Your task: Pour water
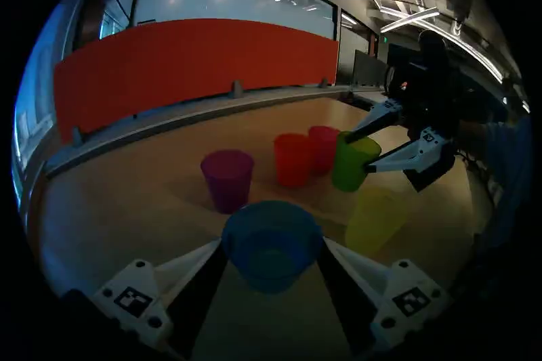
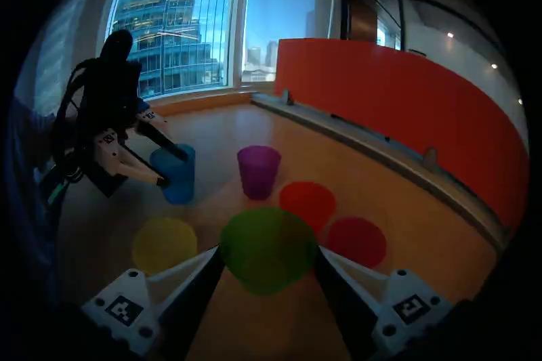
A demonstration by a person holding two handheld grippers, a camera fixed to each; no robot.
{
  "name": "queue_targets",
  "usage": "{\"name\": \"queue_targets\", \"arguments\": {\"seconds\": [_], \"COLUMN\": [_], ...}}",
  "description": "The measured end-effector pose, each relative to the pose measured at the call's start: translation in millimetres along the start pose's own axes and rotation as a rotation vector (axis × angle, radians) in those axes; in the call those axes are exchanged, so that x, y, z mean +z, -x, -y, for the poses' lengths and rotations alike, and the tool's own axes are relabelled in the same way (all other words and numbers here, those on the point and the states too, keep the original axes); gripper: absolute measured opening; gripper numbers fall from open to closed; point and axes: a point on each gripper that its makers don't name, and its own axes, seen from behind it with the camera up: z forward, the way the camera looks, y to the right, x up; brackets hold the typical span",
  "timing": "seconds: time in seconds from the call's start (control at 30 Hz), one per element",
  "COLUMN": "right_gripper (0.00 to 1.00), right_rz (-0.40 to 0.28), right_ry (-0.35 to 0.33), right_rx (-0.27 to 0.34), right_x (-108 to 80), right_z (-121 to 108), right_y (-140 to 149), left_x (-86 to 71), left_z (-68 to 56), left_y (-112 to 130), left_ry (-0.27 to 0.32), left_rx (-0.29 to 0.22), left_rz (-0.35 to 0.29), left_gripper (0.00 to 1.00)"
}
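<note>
wood table (image 1: pixel 135 225) | orange partition (image 1: pixel 190 63) | left gripper (image 1: pixel 271 247) grasping blue cup (image 1: pixel 271 236) | right gripper (image 2: pixel 269 250) grasping green cup (image 2: pixel 267 239)

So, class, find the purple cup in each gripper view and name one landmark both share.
Left gripper view: purple cup left of centre, behind the blue cup.
Right gripper view: purple cup near centre, behind the green cup.
Shared landmark: the orange partition.

Close views face each other across the purple cup (image 1: pixel 227 179).
</note>
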Motion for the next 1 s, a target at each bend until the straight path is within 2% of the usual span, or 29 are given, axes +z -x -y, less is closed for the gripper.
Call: {"name": "queue_targets", "arguments": {"seconds": [0.47, 1.0], "right_gripper": [0.92, 0.93], "right_rz": [-0.104, -0.25], "right_ry": [0.02, 0.049], "right_rx": [-0.009, -0.018], "right_x": [-25.7, -61.5], "right_z": [0.0, 2.3], "right_y": [-32.7, -72.5], "left_x": [-21.2, -40.2], "left_z": [-4.4, -26.0], "left_y": [-44.2, -81.9], "left_ry": [-0.029, -0.028], "left_rx": [0.034, 0.078], "left_rz": [-0.111, -0.195], "left_gripper": [0.87, 0.87]}}
